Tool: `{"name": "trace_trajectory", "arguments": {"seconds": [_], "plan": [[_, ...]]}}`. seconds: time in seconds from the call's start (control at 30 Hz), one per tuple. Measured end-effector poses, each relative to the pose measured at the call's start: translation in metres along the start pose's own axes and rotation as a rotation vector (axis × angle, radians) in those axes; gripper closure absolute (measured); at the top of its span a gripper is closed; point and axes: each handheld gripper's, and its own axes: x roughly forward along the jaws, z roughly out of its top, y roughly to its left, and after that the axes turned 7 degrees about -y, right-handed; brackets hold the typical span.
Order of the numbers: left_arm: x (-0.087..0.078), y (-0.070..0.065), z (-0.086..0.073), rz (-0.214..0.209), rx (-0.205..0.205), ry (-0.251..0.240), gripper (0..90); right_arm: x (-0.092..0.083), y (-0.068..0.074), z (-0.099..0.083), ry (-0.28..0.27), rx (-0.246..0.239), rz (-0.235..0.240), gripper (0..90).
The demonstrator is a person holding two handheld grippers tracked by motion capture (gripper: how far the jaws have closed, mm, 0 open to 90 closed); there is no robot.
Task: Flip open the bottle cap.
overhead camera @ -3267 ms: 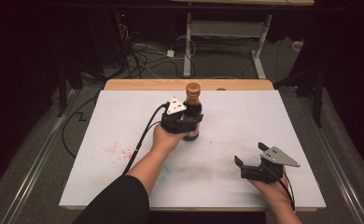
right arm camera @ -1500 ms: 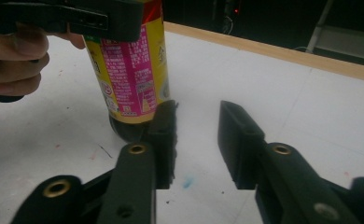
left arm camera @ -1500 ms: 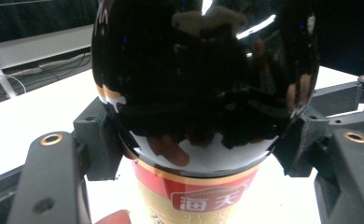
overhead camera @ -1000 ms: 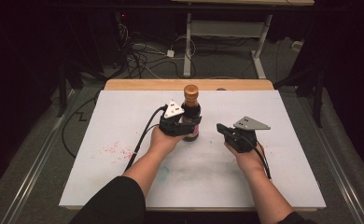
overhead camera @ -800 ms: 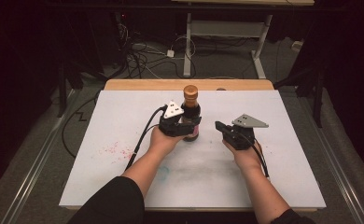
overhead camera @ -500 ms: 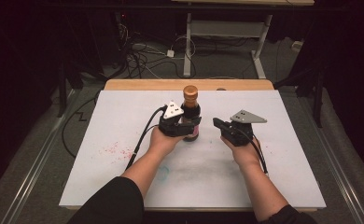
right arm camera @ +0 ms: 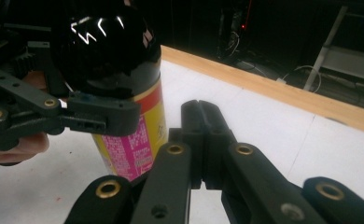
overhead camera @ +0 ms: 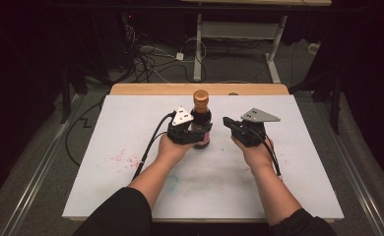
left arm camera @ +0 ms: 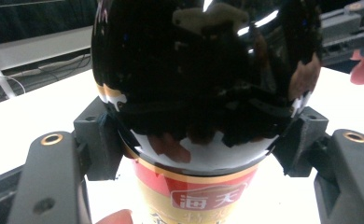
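The left gripper [overhead camera: 194, 129] is clamped on the dark body of the bottle [overhead camera: 200, 120], one jaw pad on each side just above the red and yellow label; in the left gripper view the pads [left arm camera: 99, 140] press against the glass below its widest curve. The bottle stands upright on the white table [overhead camera: 131, 123], directly ahead of the left gripper and just to the left of the right gripper [overhead camera: 229, 123], with its orange cap [overhead camera: 200, 96] above both. The right gripper has its jaws fully closed on nothing; in the right gripper view its tips [right arm camera: 201, 116] meet in a single seam and point past the bottle's label side, near it but apart. Probable faults from here: the glass is smooth and rounded where it is clamped, so any tilt or lift could let the bottle slide down or rotate between the pads. If the right gripper is to take the cap, it must first open; approaching closed, it would strike the neck or shoulder and push the bottle against the left grip. The two grippers sit near each other, so a sideways move by either risks a collision of jaw housings. Open table lies to the right of and behind the right gripper and to the left of the left gripper; the wooden edge strip [overhead camera: 145, 89] lies beyond the bottle, with a drop past it.
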Motion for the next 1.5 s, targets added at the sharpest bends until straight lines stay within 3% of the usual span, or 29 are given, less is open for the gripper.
{"name": "trace_trajectory", "arguments": {"seconds": [0.83,0.87,0.9,1.33,1.37,1.4,1.43,1.47,1.5], "plan": [[-0.001,0.000,-0.001,-0.010,0.002,-0.006,28.5,0.011,0.013,0.032,-0.040,-0.059,0.018,90.0],[-0.006,0.006,0.000,-0.032,0.102,0.092,28.6,0.011,0.014,0.033,-0.043,-0.059,0.020,90.0],[-0.001,0.000,-0.002,-0.011,0.003,-0.005,28.5,0.012,0.015,0.034,-0.044,-0.065,0.024,90.0],[-0.001,-0.001,-0.002,-0.006,0.006,-0.003,28.5,0.008,0.024,0.055,-0.065,-0.094,0.033,90.0],[-0.007,0.006,0.000,-0.029,0.112,0.104,28.5,0.008,0.025,0.057,-0.067,-0.096,0.036,90.0],[-0.001,-0.001,-0.002,-0.005,0.006,-0.003,28.5,0.007,0.026,0.059,-0.069,-0.097,0.037,90.0],[-0.001,-0.001,-0.002,-0.005,0.006,-0.003,28.5,0.006,0.026,0.061,-0.072,-0.099,0.038,90.0],[-0.007,0.006,0.000,-0.029,0.112,0.104,28.5,0.006,0.027,0.063,-0.075,-0.100,0.036,90.0],[-0.008,0.006,0.001,-0.029,0.120,0.111,28.5,0.005,0.028,0.065,-0.078,-0.104,0.038,90.0]]}}
